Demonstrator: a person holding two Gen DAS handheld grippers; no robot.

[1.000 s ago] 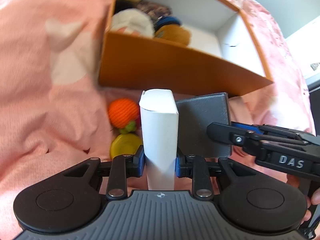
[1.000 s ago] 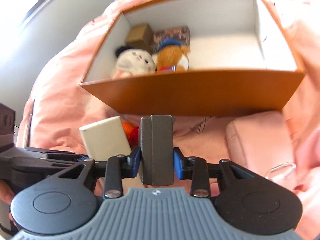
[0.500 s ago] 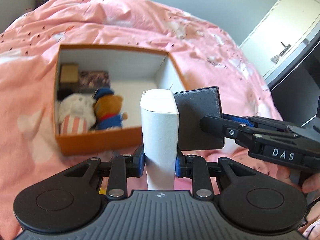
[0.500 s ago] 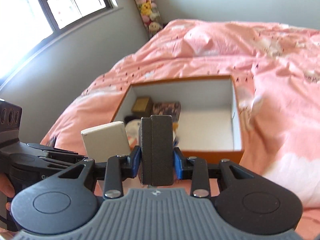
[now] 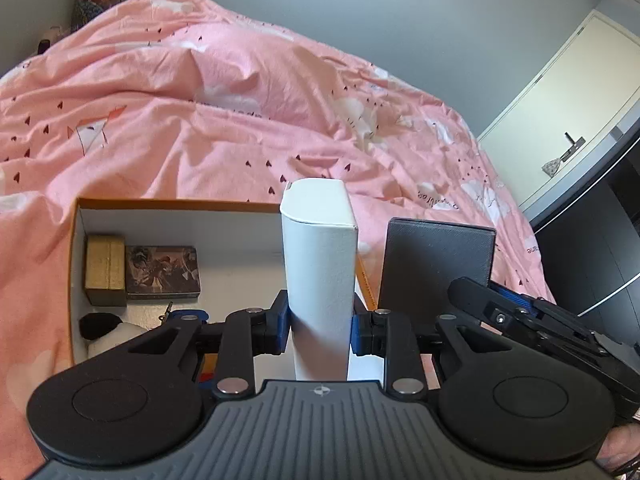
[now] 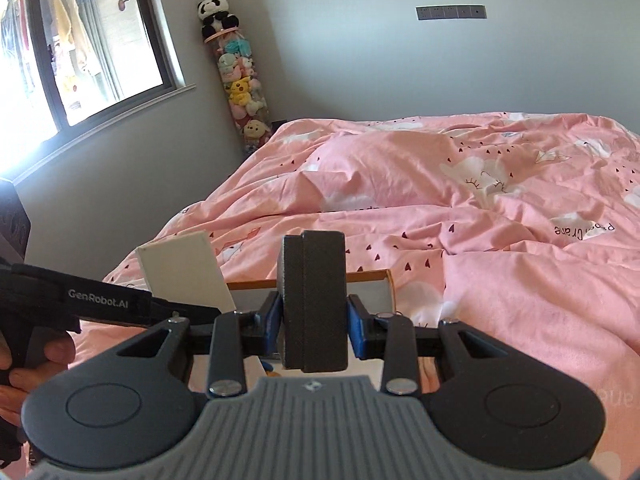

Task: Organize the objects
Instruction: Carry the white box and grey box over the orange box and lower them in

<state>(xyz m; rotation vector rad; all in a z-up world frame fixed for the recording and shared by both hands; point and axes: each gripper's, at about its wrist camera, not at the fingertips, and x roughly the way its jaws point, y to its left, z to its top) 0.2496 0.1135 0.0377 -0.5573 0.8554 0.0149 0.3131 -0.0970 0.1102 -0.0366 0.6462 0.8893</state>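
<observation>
Since the earlier frames both tools have risen and tipped up: the orange box, seen close and filling the views a second ago, now sits low in both views with much more pink duvet, grey wall and a window in sight. Left tool: jaws clamped on an upright white carton, held above the box. Right tool: jaws clamped on an upright dark grey box, also held over the bed. Writing: "GenRobot.AI" on the left tool's arm in the right view. Orange box contents, left end: gold box, a printed picture box touching it, and plush toys, partly hidden.
</observation>
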